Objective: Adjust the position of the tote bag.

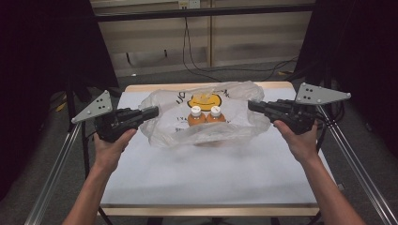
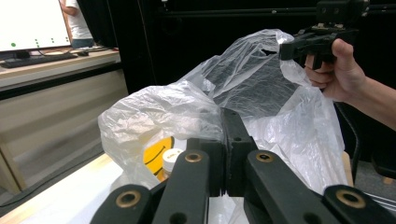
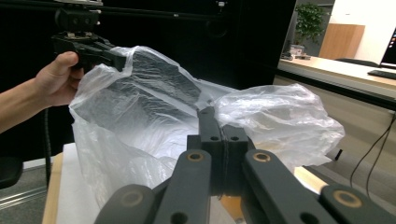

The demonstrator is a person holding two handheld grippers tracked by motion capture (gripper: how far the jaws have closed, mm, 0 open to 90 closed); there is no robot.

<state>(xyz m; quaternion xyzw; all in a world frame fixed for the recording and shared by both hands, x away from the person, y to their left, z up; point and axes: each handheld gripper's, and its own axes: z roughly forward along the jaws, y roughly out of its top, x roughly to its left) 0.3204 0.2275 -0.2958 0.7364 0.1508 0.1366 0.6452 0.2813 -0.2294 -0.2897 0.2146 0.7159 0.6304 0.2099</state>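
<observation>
Two grippers hold one thin plastic bag point(image 1: 202, 117) between them. In the high view the bag sits toward the far edge of the white-covered table point(image 1: 211, 178), roughly midway between its left and right edges. The left gripper point(image 1: 155, 111) pinches the bag's left rim and the right gripper point(image 1: 251, 105) pinches its right rim, stretching the mouth wide. Inside stand two orange bottles with white caps point(image 1: 205, 115), side by side, in front of a yellow smiley print.

In the left gripper view, its own jaws are closed flat together with a fold of the film point(image 2: 187, 107) caught between the tips. A white cap point(image 2: 172, 158) and the yellow print show through the plastic below. Farther off, the right gripper point(image 2: 287, 46) clamps the opposite rim.

In the right gripper view, its jaws are likewise closed on a bunch of film point(image 3: 271, 116), and the left gripper point(image 3: 122, 59) holds the far rim.

My judgement of the risks: each grip is only a small pinch of slippery film, so pulling the hands farther apart could tear the rim or slide it out of one pair of jaws. Raising one side ahead of the other could tip the upright bottles over or roll them toward the open mouth.
</observation>
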